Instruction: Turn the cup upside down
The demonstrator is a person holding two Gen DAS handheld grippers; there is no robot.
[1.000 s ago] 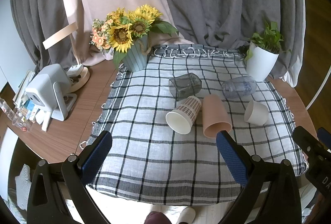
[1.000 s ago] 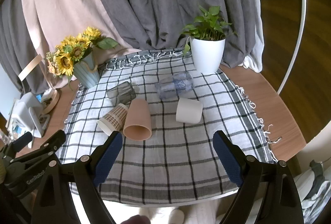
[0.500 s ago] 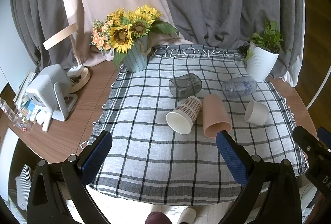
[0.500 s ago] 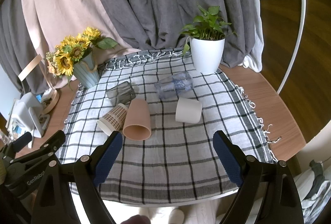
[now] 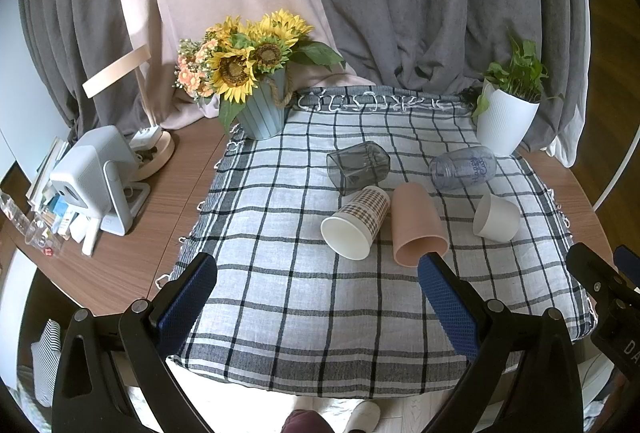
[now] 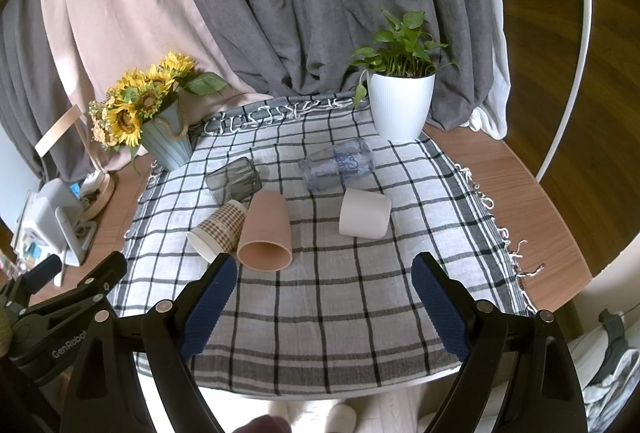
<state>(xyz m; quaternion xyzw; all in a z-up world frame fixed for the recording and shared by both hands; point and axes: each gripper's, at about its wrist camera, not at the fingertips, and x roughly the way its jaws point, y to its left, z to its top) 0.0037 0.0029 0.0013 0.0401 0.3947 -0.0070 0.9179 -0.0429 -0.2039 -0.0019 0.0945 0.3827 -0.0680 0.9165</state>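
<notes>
- The left gripper [image 5: 316, 273], with black arms and blue textured pads, was spread wide and held nothing; it hung over the near edge of the black-and-white checked tablecloth [image 5: 280, 297].
- The right gripper [image 6: 322, 273], of the same build, was likewise spread wide and empty, over the near part of the same cloth [image 6: 340, 313].
- Five cups lay on their sides in the middle of the cloth.
- The plaid-patterned paper cup [image 5: 356, 223] lay with its white mouth toward the near left, touching the tall pink plastic cup [image 5: 416, 225] on its right.
- The pink cup [image 6: 266, 231] pointed its open mouth at the near edge.
- The short white cup [image 6: 365, 213] lay apart, to the right of the pink cup.
- Farther back, the smoky grey glass tumbler [image 5: 358, 167] lay just beyond the paper cup.
- The clear printed glass cup [image 5: 464, 167] lay to the right of the tumbler, near the white ribbed pot with a green plant [image 5: 505, 121].
- At the far left corner of the cloth stood a blue ribbed pot of sunflowers [image 5: 260, 113].
- On the bare wooden table [image 5: 132, 253] at left stood a white box-shaped device [image 5: 94, 177].
</notes>
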